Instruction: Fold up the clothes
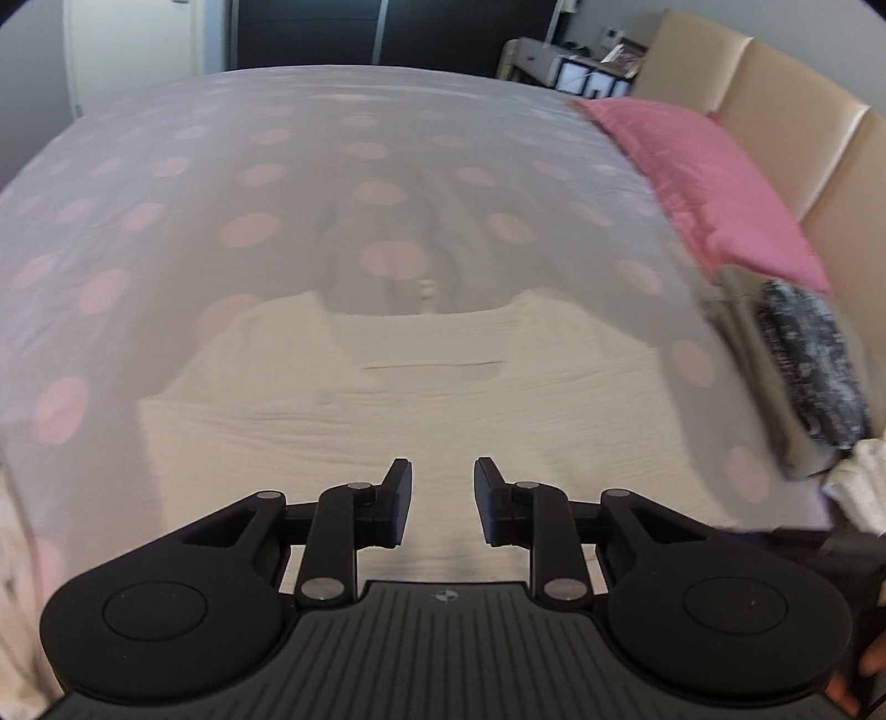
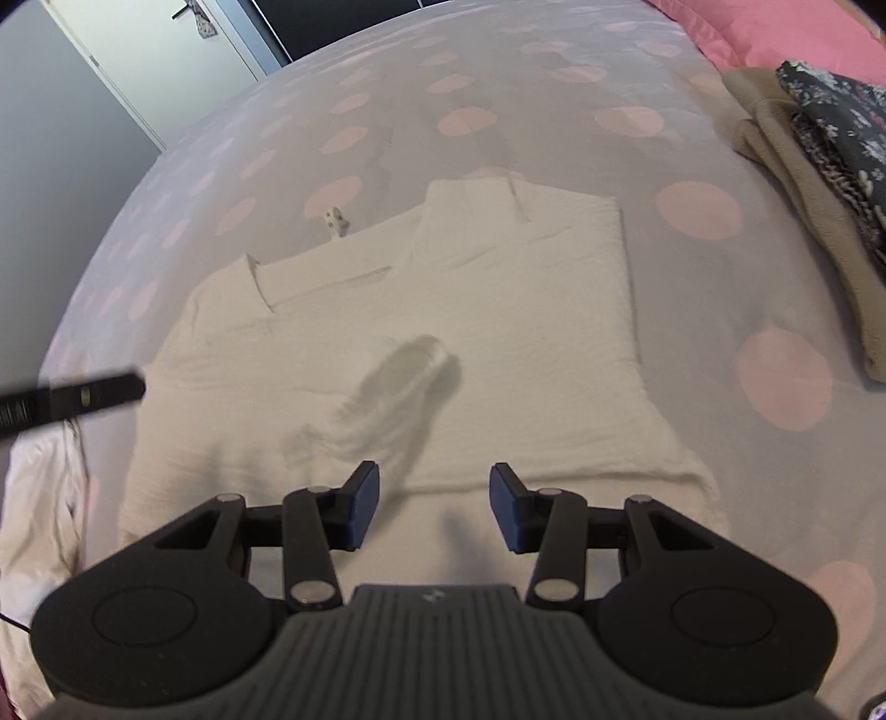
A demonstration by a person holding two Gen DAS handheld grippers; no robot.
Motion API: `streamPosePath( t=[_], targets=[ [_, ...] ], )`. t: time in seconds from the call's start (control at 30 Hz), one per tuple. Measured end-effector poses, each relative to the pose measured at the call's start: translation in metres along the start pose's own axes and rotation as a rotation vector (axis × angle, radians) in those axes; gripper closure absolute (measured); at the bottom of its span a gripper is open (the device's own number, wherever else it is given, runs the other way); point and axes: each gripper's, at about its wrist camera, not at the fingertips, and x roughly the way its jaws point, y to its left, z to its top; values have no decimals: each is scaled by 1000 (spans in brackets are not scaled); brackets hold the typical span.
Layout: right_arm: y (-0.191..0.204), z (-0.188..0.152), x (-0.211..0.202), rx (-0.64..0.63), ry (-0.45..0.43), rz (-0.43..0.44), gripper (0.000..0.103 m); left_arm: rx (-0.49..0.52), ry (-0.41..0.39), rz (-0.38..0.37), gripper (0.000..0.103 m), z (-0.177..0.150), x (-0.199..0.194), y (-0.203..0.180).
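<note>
Your left gripper (image 1: pixel 443 501): jaws narrow, nothing between. Right gripper (image 2: pixel 434 507): jaws wide, empty. Cream top (image 2: pixel 443 332) lies flat on the dotted bed cover (image 2: pixel 166 194), w/ folded pile (image 2: pixel 819 144) far right.

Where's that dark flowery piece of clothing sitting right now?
The dark floral garment lies folded on a tan garment at the right edge of the spotted bedspread, just below the pink pillow and right of the cream top.

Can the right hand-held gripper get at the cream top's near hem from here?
Probably yes. The right hand-held gripper is open and empty, hovering just above the cream top, with bare fabric ahead and nothing in between. The folded pile lies well aside.
</note>
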Motion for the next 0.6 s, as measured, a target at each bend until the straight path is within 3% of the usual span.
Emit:
streamPosePath(
  t=[0.17,0.27,0.43,0.6],
  targets=[
    [4,27,19,62,-12,0,54,-23,62,127,80,-17,-1,44],
    [2,36,38,98,32,22,54,-10,100,182,80,-31,-2,67],
    [-7,47,67,181,59,-3,54,-61,128,229,80,-41,-3,104],
    [-12,56,81,214,50,28,54,-115,144,250,80,-45,-2,127]
  ],
)
